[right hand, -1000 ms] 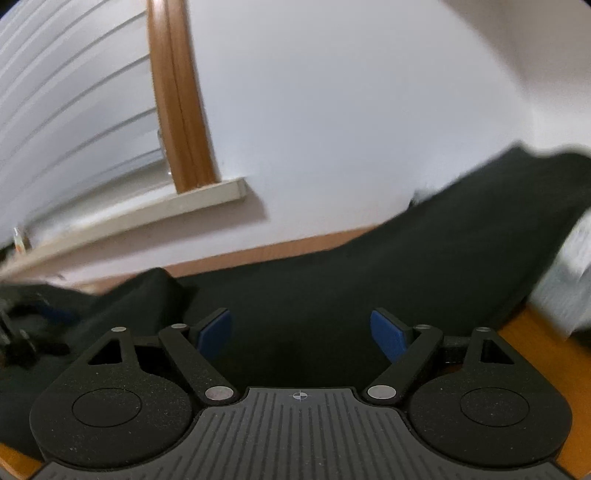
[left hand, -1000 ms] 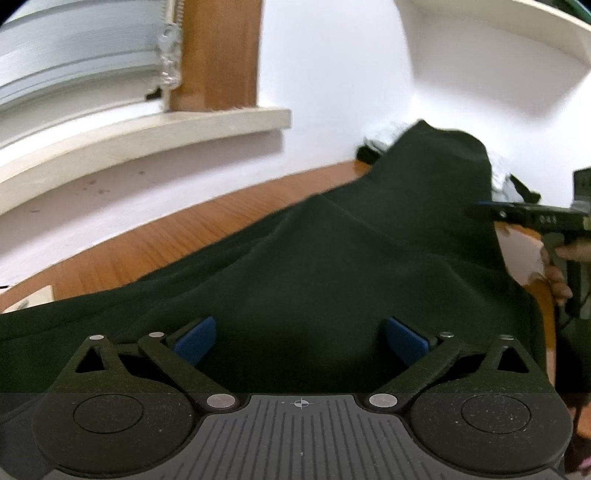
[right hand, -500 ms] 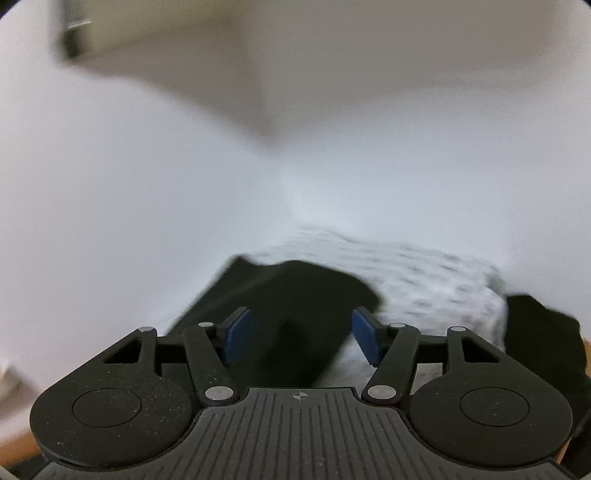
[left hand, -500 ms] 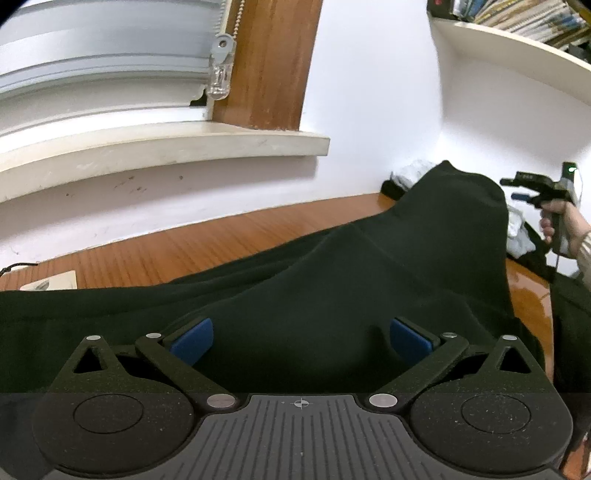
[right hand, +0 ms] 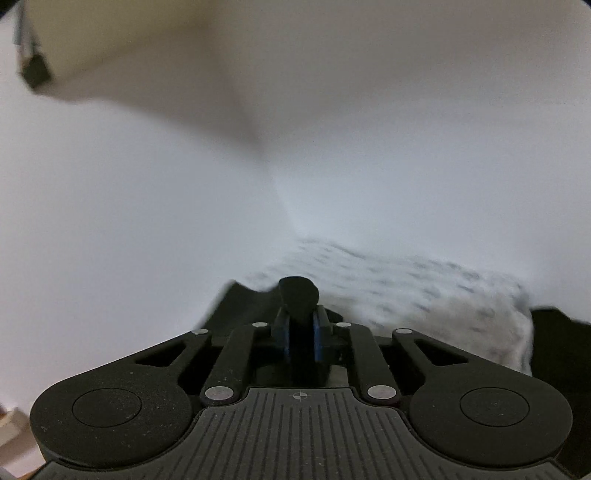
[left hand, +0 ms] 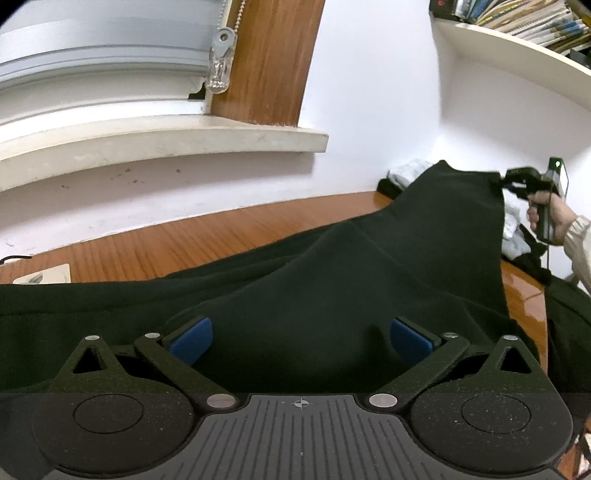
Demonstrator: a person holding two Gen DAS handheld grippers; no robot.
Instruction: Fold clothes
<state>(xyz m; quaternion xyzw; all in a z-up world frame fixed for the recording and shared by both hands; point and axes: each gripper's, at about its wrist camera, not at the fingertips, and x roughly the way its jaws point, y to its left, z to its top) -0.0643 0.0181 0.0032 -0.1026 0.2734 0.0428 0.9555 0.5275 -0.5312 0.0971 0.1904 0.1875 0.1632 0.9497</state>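
A wooden bench (left hand: pixel 229 240) with a reddish grain runs under a white wall (left hand: pixel 369 110). At eleven o'clock in the left wrist view a pale window sill (left hand: pixel 159 142) juts out below a closed grey blind (left hand: pixel 99 48), whose clear plastic cord pull (left hand: pixel 220 70) hangs beside a brown wooden frame (left hand: pixel 273 62). At one o'clock a white shelf (left hand: pixel 517 55) carries a row of books (left hand: pixel 524 18). At nine o'clock a white socket strip (left hand: pixel 42 277) lies on the bench.

Right hand-held gripper (right hand: pixel 300 334) just closed, pinching cloth, left hand-held gripper (left hand: pixel 301 341) spread
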